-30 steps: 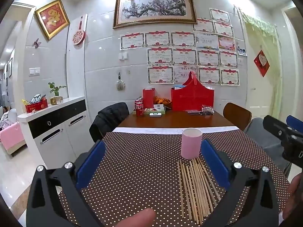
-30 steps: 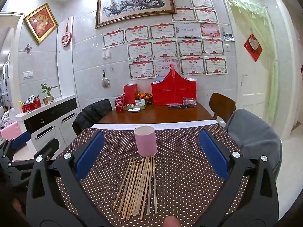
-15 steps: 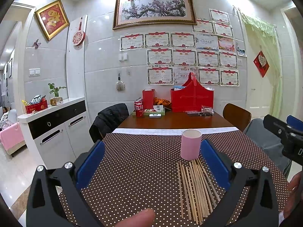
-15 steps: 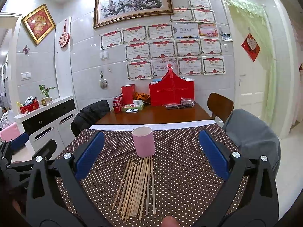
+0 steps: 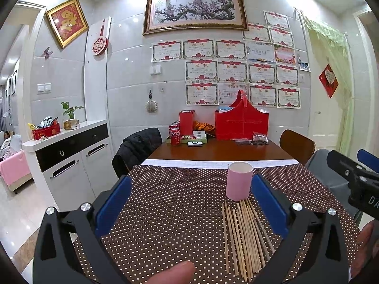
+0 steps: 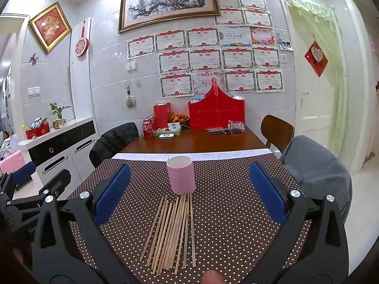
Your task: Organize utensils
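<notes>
A pink cup stands upright on the dotted tablecloth. Just in front of it lie several wooden chopsticks, side by side in a loose fan. My left gripper hovers open above the cloth, left of the chopsticks, holding nothing. My right gripper is open too, with the cup and chopsticks centred between its blue pads and below them. In the left wrist view the right gripper shows at the right edge; in the right wrist view the left gripper shows at the left edge.
The brown dotted cloth covers the near half of a wooden table. At the far end stand a red basket, a red box, soda cans and a tray. Chairs with jackets flank the table.
The right wrist view has drifted slightly, so the cup and chopsticks sit a little lower and more centred. The left gripper has hardly moved. Both grippers stay open.
</notes>
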`<state>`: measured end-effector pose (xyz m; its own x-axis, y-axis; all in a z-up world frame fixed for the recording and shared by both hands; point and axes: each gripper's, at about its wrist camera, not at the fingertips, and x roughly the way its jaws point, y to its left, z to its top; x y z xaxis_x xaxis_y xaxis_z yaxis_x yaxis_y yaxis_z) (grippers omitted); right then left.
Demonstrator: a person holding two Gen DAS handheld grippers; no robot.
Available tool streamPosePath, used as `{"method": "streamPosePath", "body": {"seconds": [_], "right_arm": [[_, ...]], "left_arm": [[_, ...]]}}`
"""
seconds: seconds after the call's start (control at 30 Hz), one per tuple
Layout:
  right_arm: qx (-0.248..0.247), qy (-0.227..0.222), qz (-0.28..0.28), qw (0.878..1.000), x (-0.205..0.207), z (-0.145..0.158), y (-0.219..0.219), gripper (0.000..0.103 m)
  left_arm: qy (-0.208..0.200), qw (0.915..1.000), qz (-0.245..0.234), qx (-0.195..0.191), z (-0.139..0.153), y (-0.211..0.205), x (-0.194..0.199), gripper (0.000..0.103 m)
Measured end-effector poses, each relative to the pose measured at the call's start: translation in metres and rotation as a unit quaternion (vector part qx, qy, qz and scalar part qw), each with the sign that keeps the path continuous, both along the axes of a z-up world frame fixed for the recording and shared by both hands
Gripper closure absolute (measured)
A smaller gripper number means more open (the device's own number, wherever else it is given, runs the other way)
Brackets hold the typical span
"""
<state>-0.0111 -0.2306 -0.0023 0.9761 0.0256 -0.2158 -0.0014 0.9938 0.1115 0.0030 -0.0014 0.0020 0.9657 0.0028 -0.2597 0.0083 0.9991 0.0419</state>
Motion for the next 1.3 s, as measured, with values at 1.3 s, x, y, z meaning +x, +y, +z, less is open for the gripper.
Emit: {"method": "streamPosePath", "body": {"seconds": [1.3], "right_arm": [[-0.007,0.218,0.013,0.976,0.102,-0.099,-0.037,0.005]], "left_arm": [[0.255,0.9634,-0.046,0.069,-0.144,-0.026,0.143,0.004]]}}
